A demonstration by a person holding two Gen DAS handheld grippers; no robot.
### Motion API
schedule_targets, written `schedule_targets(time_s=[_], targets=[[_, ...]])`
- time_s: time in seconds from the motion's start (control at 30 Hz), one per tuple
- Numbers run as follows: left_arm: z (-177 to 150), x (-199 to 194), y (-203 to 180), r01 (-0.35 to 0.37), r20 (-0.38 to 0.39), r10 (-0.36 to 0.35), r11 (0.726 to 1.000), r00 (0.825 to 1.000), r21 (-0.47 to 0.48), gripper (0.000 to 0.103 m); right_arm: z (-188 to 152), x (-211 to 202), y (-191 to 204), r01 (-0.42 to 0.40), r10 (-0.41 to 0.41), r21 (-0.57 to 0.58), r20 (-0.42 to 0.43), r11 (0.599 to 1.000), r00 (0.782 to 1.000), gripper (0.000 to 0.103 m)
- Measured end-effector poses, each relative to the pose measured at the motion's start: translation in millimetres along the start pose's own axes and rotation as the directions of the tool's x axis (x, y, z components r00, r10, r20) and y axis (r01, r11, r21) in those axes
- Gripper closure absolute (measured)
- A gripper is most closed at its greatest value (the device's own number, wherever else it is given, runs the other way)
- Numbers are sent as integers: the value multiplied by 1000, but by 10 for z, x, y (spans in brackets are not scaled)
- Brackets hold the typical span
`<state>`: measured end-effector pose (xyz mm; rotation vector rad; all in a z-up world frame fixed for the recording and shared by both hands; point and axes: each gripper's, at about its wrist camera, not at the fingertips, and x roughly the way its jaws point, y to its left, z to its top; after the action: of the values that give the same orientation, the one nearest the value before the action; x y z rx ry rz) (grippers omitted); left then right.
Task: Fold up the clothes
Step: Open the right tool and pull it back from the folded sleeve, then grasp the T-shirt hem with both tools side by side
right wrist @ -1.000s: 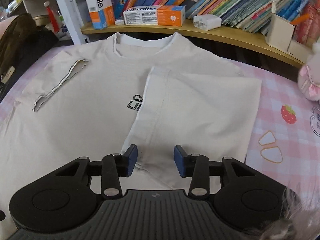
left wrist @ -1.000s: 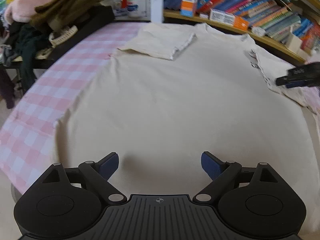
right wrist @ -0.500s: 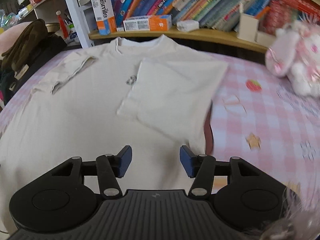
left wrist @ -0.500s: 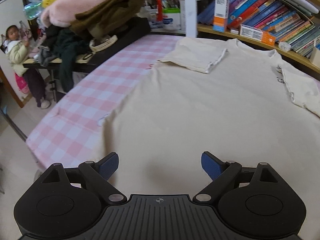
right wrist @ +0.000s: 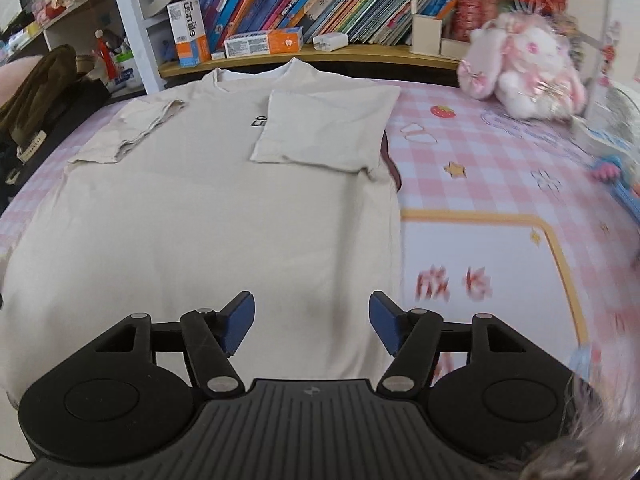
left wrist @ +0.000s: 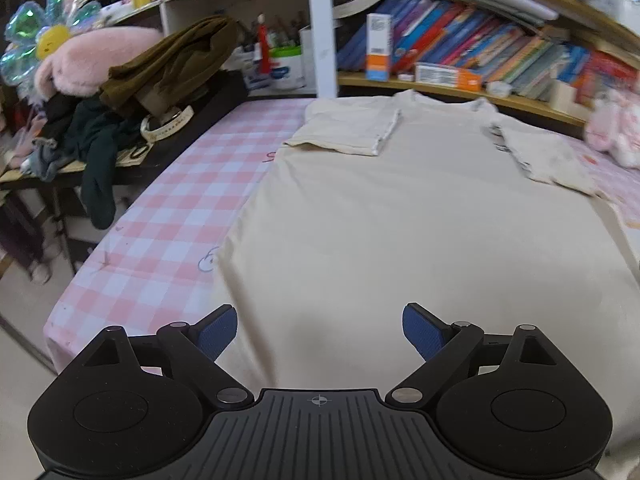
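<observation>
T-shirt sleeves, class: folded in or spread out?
Folded in: left sleeve and right sleeve both lie over the T-shirt body, which is spread flat.

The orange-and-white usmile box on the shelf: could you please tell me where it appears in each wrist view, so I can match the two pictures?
Left wrist view: the usmile box stands upright on the shelf, upper centre, just right of the white post.
Right wrist view: the same box stands upper left, again just right of the white post.
Shared landmark: the cream T-shirt's collar, below and right of the box in both.
</observation>
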<state>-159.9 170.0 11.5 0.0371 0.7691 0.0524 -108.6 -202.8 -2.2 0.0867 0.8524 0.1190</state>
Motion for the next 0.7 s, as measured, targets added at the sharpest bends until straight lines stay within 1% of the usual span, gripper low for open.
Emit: schedule_targets(time_s=[0.13,0.27,0.4,0.5,0.6,0.7], targets=[[-253,-181,221,49,6,-49,998,999,46,11,-293,-302,274,43,-44,23,21,999,999,41],[-503,-308,516,75,14,-75,996,997,38,11,-644,-593,525,72,-74,54,23,996,997,36],[-682,-391,732,96,-4,-96,995,995,30,11,-997,-768,690,115,-114,103,-18,988,993,36],[-792,-428,825,110,-29,-109,993,994,44,9,-1209,-882,734,134,-129,142,-46,981,991,36],[-878,-417,893,129,-65,-126,991,990,39,8,-1366,-999,678,145,-135,193,-66,970,989,36],[-930,-386,1000,161,-87,-162,987,983,-24,8,-1485,-1083,548,159,-141,250,-90,955,986,36]])
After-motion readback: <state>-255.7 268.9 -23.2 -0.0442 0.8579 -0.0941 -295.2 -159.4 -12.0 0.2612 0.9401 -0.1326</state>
